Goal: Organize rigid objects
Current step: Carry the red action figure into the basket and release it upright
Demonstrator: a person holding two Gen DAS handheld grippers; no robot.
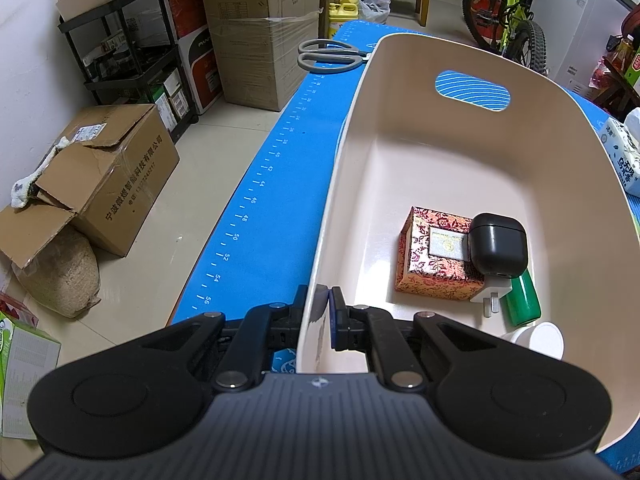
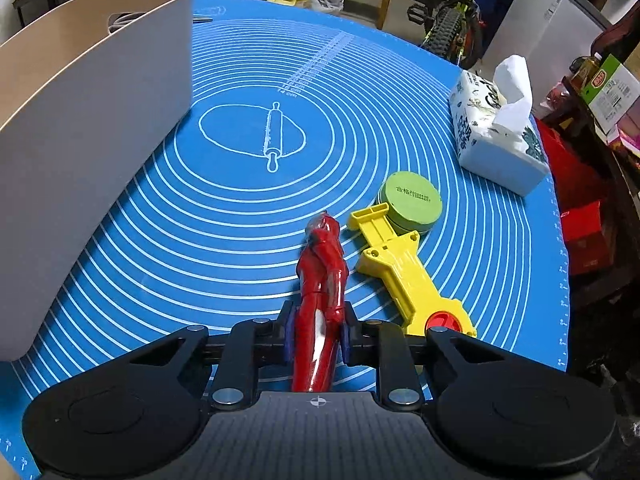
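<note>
Both grippers clamped: left on the bin wall, right on a red toy.

We see the left gripper [image 1: 322, 312] pinched together on the near wall of the beige bin [image 1: 472, 60], which sits on the blue mat [image 1: 280, 152]. Inside the bin lie a patterned box [image 1: 432, 256], a black case [image 1: 498, 244] resting on it, a white plug [image 1: 490, 292], a green cylinder [image 1: 522, 300] and a white lid [image 1: 540, 338]. Grey scissors [image 1: 328, 56] lie on the mat beyond the bin. The right gripper [image 2: 318, 330] is closed on the red toy [image 2: 322, 276], whose far end lies on the mat. Just beside it lie a yellow plastic tool [image 2: 404, 272] and a green round tin [image 2: 412, 202], touching each other; a tissue pack [image 2: 496, 136] lies farther off.
</note>
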